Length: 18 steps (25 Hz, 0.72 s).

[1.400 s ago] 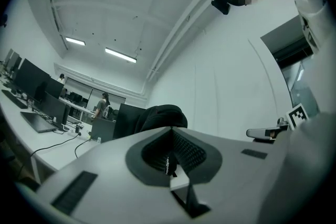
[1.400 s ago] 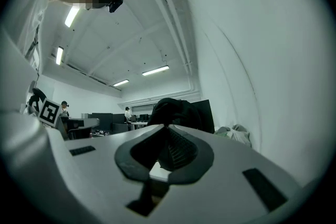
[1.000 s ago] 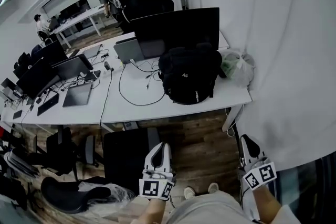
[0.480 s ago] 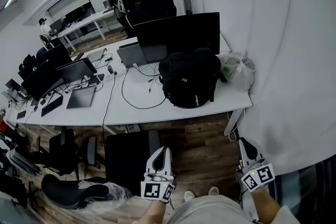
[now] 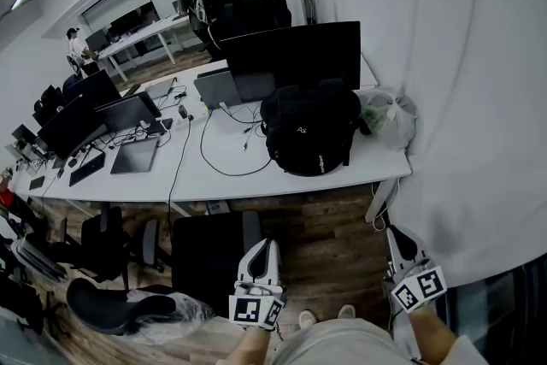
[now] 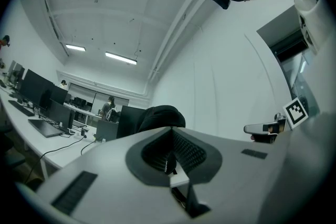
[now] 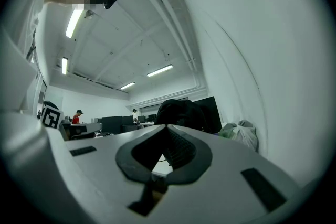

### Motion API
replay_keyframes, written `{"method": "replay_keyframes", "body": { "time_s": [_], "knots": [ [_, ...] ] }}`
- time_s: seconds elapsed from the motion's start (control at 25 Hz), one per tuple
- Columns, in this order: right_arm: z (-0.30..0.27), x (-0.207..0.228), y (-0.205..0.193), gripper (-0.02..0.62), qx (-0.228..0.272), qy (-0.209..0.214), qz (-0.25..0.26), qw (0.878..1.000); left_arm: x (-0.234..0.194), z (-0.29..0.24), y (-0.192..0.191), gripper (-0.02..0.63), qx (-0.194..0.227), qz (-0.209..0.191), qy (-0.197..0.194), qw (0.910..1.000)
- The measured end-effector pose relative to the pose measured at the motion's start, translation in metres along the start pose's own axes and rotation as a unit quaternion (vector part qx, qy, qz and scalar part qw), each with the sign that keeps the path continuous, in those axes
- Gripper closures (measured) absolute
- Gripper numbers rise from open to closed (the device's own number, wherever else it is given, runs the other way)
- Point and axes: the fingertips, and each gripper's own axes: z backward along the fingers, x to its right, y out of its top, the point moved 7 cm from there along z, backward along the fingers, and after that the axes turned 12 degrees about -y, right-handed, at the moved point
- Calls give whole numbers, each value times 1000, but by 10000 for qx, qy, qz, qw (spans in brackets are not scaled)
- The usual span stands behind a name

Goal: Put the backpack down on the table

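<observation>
Left claw and right claw hang closed and empty by the person's waist, well short of the worktop; beyond a black chair, the black backpack already stands on the worktop's right end, before a dark monitor, a plastic bag just beside it; soft, bulky and probably weighty, it looks best taken by its top handle or a strap.

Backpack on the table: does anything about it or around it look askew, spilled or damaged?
Nothing stands out. The backpack rests fully on the table, in front of a monitor and beside a plastic bag.
</observation>
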Motion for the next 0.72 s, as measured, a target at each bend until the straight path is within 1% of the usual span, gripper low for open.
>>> {"method": "replay_keyframes", "body": {
  "time_s": [0.72],
  "knots": [
    [2, 4, -5, 581, -97, -3, 18, 10000, 5, 1, -1, 597, 0, 14, -58, 10000]
  ]
}}
